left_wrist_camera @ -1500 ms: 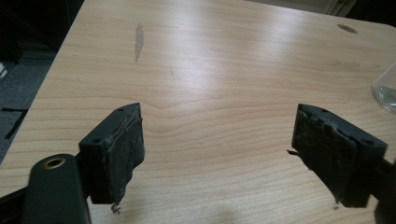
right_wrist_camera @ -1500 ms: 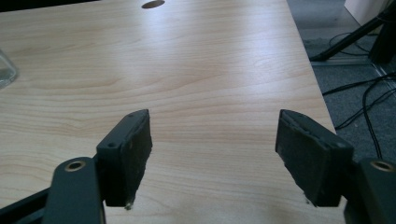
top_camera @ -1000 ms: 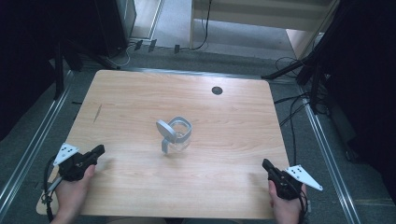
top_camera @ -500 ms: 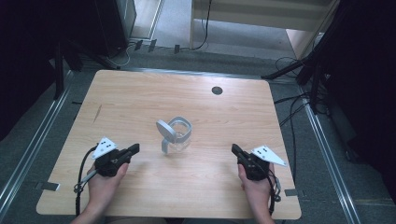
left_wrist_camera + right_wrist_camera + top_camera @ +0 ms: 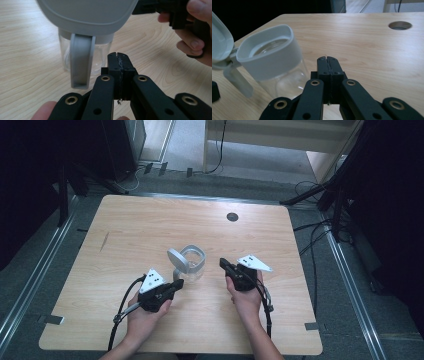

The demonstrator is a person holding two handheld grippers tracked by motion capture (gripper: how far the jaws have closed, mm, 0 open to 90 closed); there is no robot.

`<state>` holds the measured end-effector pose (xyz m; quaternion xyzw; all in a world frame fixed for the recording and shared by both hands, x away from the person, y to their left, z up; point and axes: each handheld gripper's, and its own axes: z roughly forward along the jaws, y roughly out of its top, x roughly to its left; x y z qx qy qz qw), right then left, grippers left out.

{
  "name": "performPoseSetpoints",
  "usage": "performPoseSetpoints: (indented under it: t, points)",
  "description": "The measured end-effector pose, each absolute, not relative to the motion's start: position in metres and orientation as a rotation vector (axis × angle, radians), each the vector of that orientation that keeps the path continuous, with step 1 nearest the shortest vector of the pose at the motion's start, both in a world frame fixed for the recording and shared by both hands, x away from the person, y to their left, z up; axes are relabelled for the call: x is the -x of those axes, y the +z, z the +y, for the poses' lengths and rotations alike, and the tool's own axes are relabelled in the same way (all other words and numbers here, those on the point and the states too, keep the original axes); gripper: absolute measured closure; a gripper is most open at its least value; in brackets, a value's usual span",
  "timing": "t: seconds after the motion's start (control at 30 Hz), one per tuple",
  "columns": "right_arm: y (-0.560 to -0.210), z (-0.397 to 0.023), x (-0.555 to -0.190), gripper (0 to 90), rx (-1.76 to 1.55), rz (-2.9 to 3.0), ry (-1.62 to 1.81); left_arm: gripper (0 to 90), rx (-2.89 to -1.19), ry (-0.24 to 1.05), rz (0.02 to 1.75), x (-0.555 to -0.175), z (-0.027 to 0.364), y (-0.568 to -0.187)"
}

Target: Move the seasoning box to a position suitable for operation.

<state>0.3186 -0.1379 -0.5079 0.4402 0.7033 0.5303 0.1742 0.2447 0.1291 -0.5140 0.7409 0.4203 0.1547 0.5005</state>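
A small clear jar (image 5: 192,265) with a grey collar stands near the table's middle, its grey flip lid (image 5: 177,261) hinged open and tilted up. In the left gripper view the jar (image 5: 86,53) and its handle (image 5: 81,62) are just ahead of my left gripper (image 5: 117,56), whose jaws are pressed together with nothing between them. My left gripper (image 5: 176,285) sits at the jar's near-left side. My right gripper (image 5: 223,265) is at the jar's right, also shut and empty; its view shows the jar (image 5: 277,65) to the left of its tips (image 5: 328,60).
The wooden table (image 5: 125,230) has a round cable hole (image 5: 232,216) at the back. A dark mark (image 5: 103,241) lies on its left part. Cables run on the floor to the right. Metal rails edge the table on both sides.
Both hands have moved in from the table's front corners toward the jar and now flank it closely. The jar has not moved.
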Motion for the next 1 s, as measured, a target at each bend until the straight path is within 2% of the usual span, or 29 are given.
performPoseSetpoints:
  t: [0.33, 0.47, 0.9, 1.0]
  points:
    - [-0.501, -0.113, -0.344, 90.0, -1.204, 2.041, 1.506, 90.0, -1.784, 0.397, 1.079, -0.261, 0.139, -0.523]
    - [-0.506, -0.105, -0.340, 90.0, -1.146, 2.083, 1.500, 90.0, -1.752, 0.351, 1.110, -0.270, 0.152, -0.524]
    - [-0.515, -0.080, -0.316, 90.0, -1.044, 2.129, 1.514, 90.0, -1.691, 0.418, 1.221, -0.296, 0.181, -0.526]
    - [-0.510, -0.077, -0.325, 90.0, -1.070, 2.088, 1.500, 90.0, -1.662, 0.435, 1.238, -0.302, 0.186, -0.523]
